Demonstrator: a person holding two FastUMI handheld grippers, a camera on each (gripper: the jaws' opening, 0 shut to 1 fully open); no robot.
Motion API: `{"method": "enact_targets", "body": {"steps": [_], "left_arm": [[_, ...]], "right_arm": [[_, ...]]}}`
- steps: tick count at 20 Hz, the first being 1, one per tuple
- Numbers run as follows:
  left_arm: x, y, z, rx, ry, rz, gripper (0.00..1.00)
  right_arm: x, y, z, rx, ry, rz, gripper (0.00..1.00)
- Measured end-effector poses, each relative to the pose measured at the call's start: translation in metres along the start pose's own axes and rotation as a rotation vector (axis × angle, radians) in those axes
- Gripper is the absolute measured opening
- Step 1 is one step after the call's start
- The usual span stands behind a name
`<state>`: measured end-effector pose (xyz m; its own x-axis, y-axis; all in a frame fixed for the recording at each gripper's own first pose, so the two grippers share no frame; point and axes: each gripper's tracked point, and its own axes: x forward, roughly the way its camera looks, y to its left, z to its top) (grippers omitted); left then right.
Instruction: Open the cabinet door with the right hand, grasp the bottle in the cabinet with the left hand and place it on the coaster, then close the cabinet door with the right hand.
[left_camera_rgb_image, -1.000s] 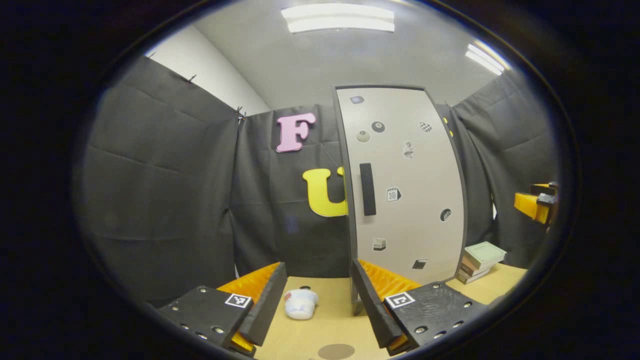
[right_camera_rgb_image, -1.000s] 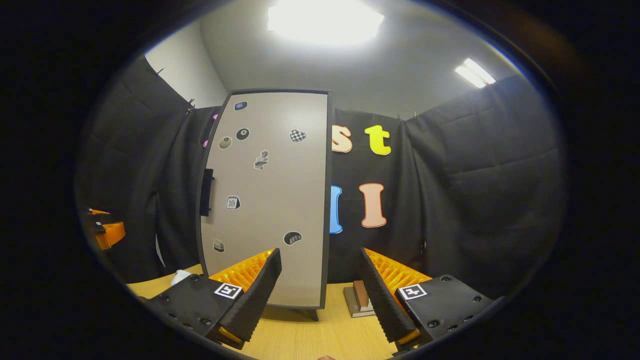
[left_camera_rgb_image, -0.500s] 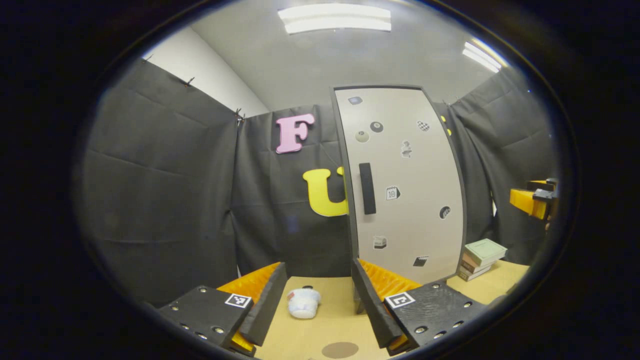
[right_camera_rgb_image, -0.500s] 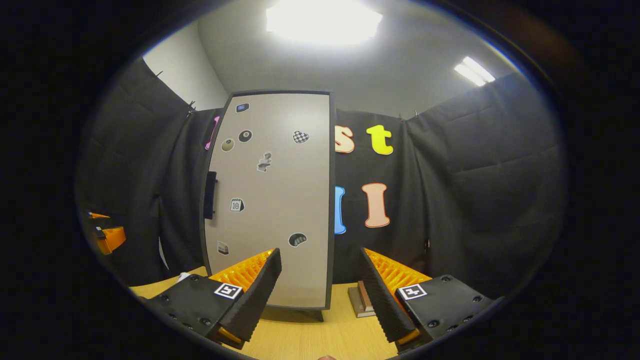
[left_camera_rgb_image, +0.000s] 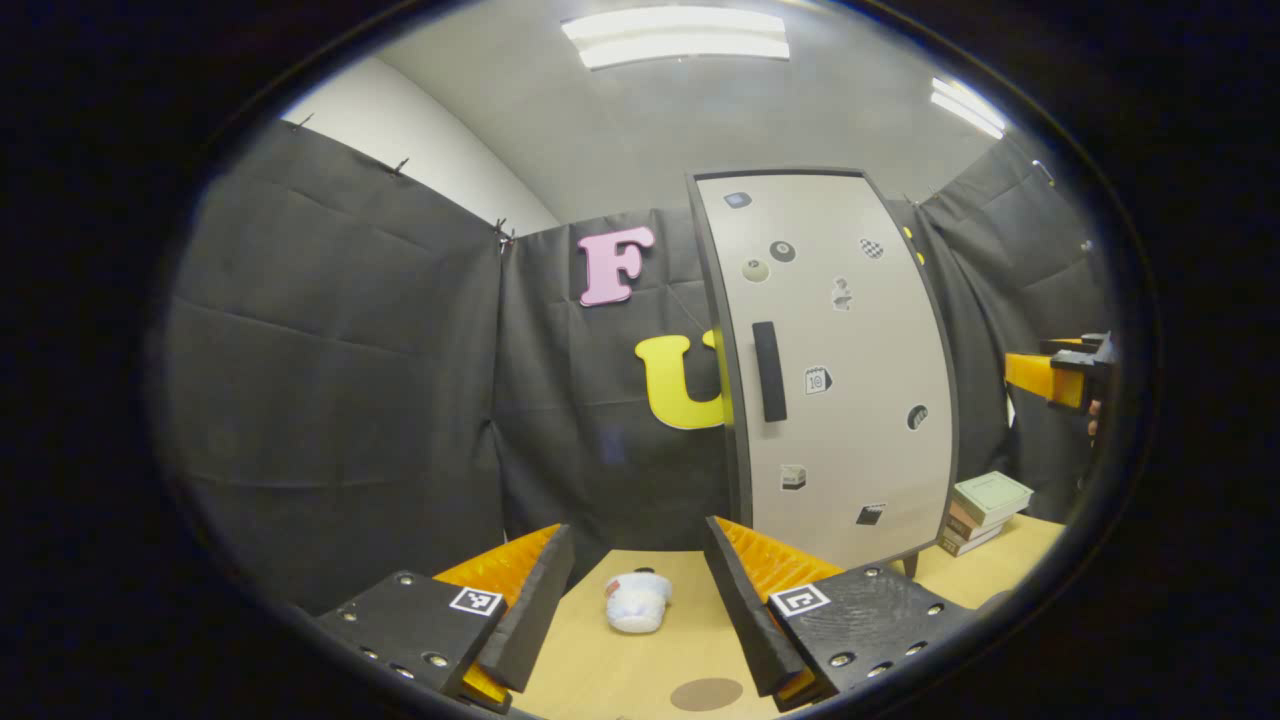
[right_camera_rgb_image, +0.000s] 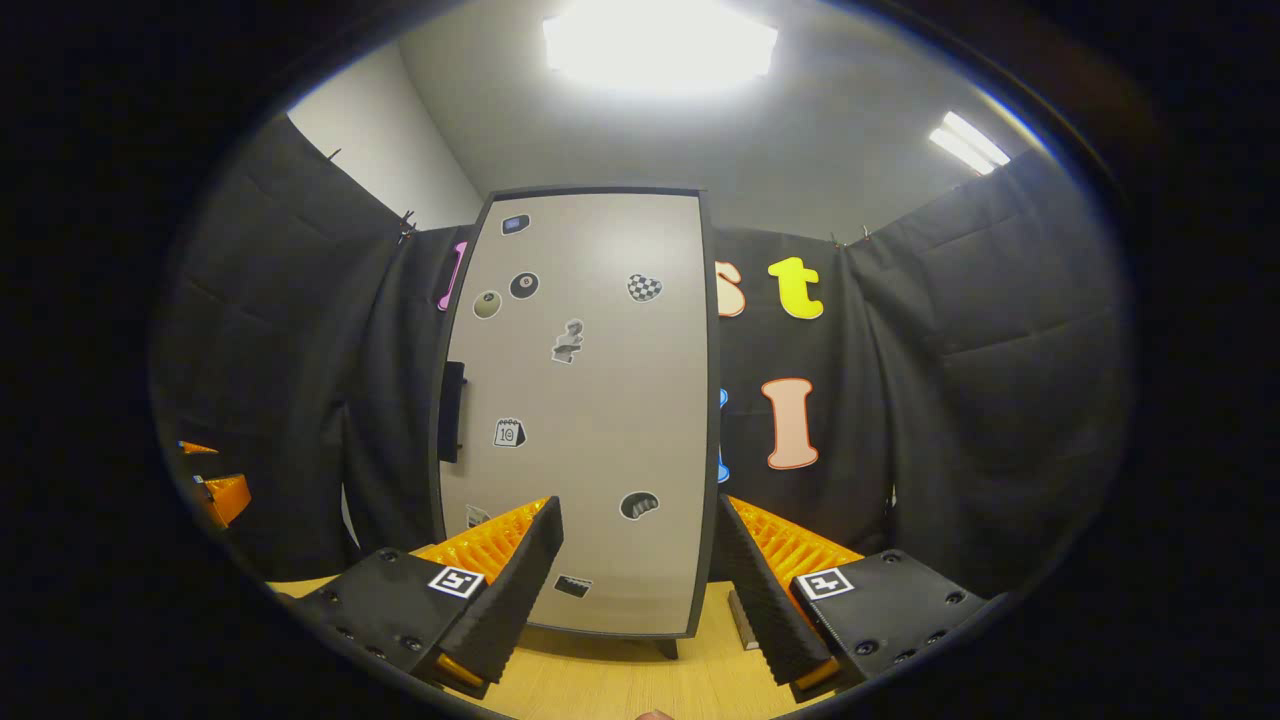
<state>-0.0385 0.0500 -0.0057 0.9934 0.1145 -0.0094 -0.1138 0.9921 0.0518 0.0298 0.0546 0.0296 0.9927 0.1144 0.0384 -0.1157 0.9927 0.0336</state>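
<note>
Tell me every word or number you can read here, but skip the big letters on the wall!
"10": on the calendar sticker stuck to the cabinet door.
Black ball sticker on the same door: its number is too small to read for sure.
Books stacked beside the cabinet: whatever is on the covers and spines is too blurred to read.

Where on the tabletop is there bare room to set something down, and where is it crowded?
Bare wood lies on the table between the left tongs, around the white bottle and the brown coaster, and before the cabinet between the right tongs. It is crowded at the right of the cabinet, by the stacked books.
</note>
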Motion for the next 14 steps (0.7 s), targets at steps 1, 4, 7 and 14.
{"method": "enact_targets", "body": {"steps": [1, 4, 7, 14], "left_arm": [[-0.001, 0.004, -0.001, 0.004, 0.003, 0.009, 0.82], [-0.006, 0.018, -0.006, 0.013, 0.013, 0.043, 0.8], [-0.01, 0.037, -0.008, 0.022, 0.02, 0.082, 0.8], [-0.028, 0.081, -0.02, 0.028, 0.044, 0.176, 0.8]], "right_arm": [[0.005, 0.005, 0.002, 0.001, -0.003, 0.011, 0.98], [0.018, 0.022, 0.01, 0.003, -0.01, 0.046, 0.98], [0.033, 0.041, 0.018, 0.015, -0.015, 0.084, 0.98], [0.062, 0.089, 0.037, 0.035, -0.039, 0.169, 0.97]]}}
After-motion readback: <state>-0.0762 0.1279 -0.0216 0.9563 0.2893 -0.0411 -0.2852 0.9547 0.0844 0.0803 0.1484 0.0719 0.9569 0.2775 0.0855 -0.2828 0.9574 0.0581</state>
